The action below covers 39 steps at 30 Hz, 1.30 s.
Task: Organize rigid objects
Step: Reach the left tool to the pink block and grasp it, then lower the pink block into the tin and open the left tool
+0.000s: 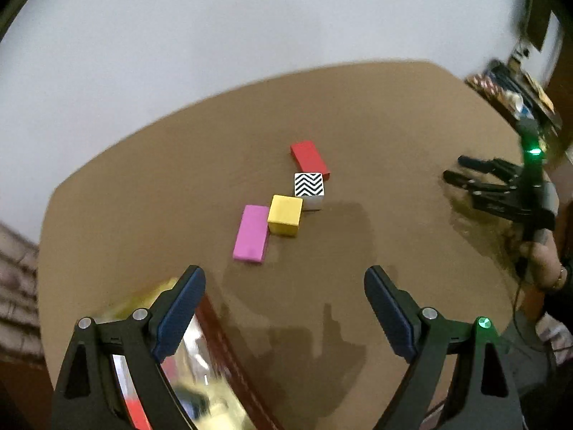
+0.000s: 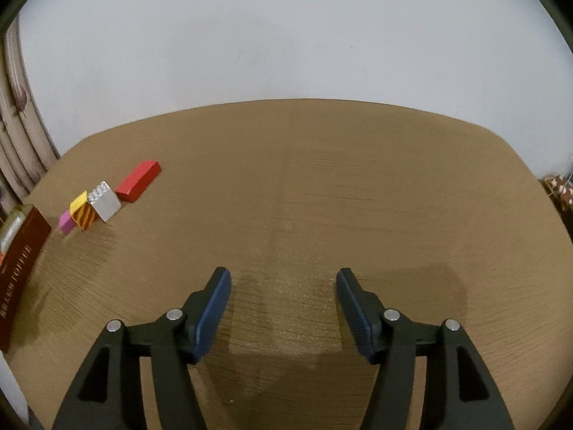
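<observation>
Hand-held grippers, left [image 1: 284, 297] and right [image 2: 283, 297], both wide open and empty: approach the box [image 1: 200, 369] squarely, clear of the block row [image 1: 283, 199].

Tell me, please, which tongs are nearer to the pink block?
Left. The left tongs hover open just short of the pink block; the right tongs, also open, sit far off to its side.
</observation>
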{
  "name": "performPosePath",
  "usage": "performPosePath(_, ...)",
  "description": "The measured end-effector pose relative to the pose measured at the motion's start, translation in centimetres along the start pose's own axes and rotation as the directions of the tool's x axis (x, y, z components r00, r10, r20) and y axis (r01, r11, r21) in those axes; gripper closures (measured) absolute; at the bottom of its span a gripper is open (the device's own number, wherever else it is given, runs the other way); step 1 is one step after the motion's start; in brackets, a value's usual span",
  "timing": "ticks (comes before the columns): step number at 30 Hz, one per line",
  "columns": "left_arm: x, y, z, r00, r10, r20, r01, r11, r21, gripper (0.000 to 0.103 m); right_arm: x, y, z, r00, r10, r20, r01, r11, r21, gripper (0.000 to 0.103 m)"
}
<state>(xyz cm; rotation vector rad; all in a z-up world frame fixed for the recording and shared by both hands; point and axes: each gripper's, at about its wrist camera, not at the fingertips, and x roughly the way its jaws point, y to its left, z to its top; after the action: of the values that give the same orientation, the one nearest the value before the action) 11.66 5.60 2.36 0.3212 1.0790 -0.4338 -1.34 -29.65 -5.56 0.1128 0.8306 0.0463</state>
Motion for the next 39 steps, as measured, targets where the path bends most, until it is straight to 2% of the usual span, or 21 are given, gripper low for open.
performPosePath(4, 4.0, 0.8, 1.3, 0.996, 0.011, -0.09, -0.006, 0.999, 0.052, 0.019, -0.1, -0.1, 0.1, 1.0, 0.023, -0.004, -0.023, 1.0, -0.002, 0.04)
performPosePath(6, 5.3, 1.2, 1.6, 0.992, 0.027, -0.126, -0.02, 0.998, 0.059, 0.032, -0.4, -0.3, 0.0, 0.999, 0.033, -0.008, -0.033, 0.999, -0.002, 0.04)
performPosePath(9, 6.9, 2.5, 1.9, 0.986, -0.013, -0.164, 0.018, 0.999, 0.028, 0.038, -1.2, -1.1, -0.1, 0.999, 0.046, -0.012, -0.046, 0.999, -0.001, 0.04)
performPosePath(13, 8.2, 3.2, 2.3, 0.984, -0.003, -0.179, 0.007, 1.0, 0.025, 0.041, -1.4, -1.2, -0.1, 0.999, 0.05, -0.02, -0.05, 0.999, -0.005, 0.04)
performPosePath(17, 9.2, 3.2, 2.4, 0.977, -0.034, -0.208, 0.038, 0.999, 0.019, 0.043, -1.1, -1.0, -0.1, 0.999, 0.051, -0.02, -0.051, 0.999, -0.004, 0.04)
performPosePath(20, 10.2, 3.1, 2.2, 0.972, -0.033, -0.231, 0.04, 0.999, 0.026, 0.06, -1.4, -1.3, -0.2, 0.998, 0.053, -0.02, -0.053, 0.999, -0.002, 0.04)
performPosePath(22, 10.0, 3.1, 2.2, 0.977, -0.058, -0.204, 0.059, 0.998, 0.001, 0.077, -1.6, -1.4, -0.2, 0.998, 0.054, -0.019, -0.054, 0.999, -0.001, 0.04)
performPosePath(26, 9.4, 3.1, 1.5, 0.983, -0.039, -0.178, 0.035, 0.999, -0.026, 0.077, -1.5, -1.5, -0.2, 0.998, 0.056, -0.018, -0.056, 0.998, 0.002, 0.04)
performPosePath(30, 5.9, 2.1, 0.1, 0.993, -0.012, -0.12, 0.003, 0.997, -0.074, 0.077, -1.3, -1.4, -0.1, 0.998, 0.055, -0.021, -0.055, 0.998, 0.008, 0.04)
performPosePath(35, -3.7, 3.4, -4.3, 1.0, 0.008, -0.023, -0.013, 0.976, -0.217, 0.077, -1.1, -1.4, 0.0, 0.998, 0.052, -0.029, -0.052, 0.999, 0.006, 0.04)
performPosePath(39, -9.5, 5.0, -9.2, 0.999, 0.014, -0.031, -0.023, 0.958, -0.287, 0.077, -1.0, -1.3, 0.1, 0.998, 0.05, -0.031, -0.05, 0.999, 0.004, 0.04)
